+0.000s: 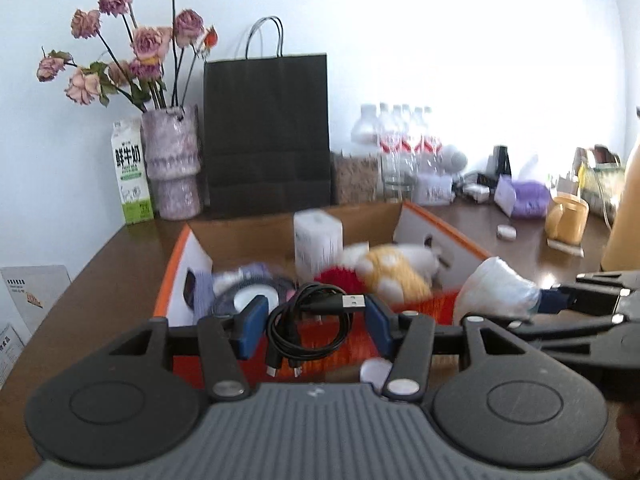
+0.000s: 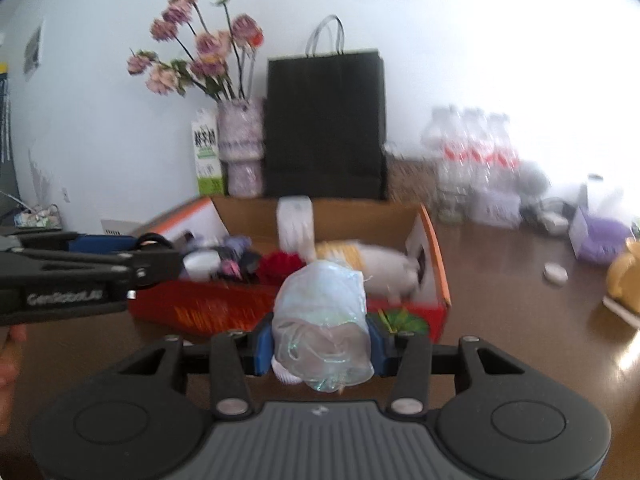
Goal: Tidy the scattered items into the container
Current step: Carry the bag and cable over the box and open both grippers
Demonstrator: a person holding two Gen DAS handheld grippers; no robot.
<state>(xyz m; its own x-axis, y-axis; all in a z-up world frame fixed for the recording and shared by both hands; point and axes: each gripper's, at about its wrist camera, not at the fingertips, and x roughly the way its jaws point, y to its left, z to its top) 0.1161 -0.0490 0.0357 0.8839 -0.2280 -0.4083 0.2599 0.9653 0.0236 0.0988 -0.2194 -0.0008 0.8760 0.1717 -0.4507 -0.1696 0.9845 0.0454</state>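
Observation:
A coiled black USB cable (image 1: 320,300) sits between the blue pads of my left gripper (image 1: 316,320), which is shut on it just in front of the box's near wall. The container is an orange cardboard box (image 1: 440,232) on the brown table. It holds a white carton (image 1: 318,240), a yellow-and-white plush (image 1: 392,268), a red fluffy thing (image 1: 340,278) and other blurred items. My right gripper (image 2: 320,340) is shut on a translucent pouch (image 2: 320,312) with something white inside, near the box's right front corner (image 2: 436,264). The left gripper (image 2: 156,252) shows at that view's left.
Behind the box stand a black paper bag (image 1: 266,132), a vase of dried roses (image 1: 172,164), a milk carton (image 1: 130,172) and several water bottles (image 1: 400,140). To the right lie a purple pack (image 1: 528,196), a yellow cup (image 1: 566,220) and a small white disc (image 1: 506,233).

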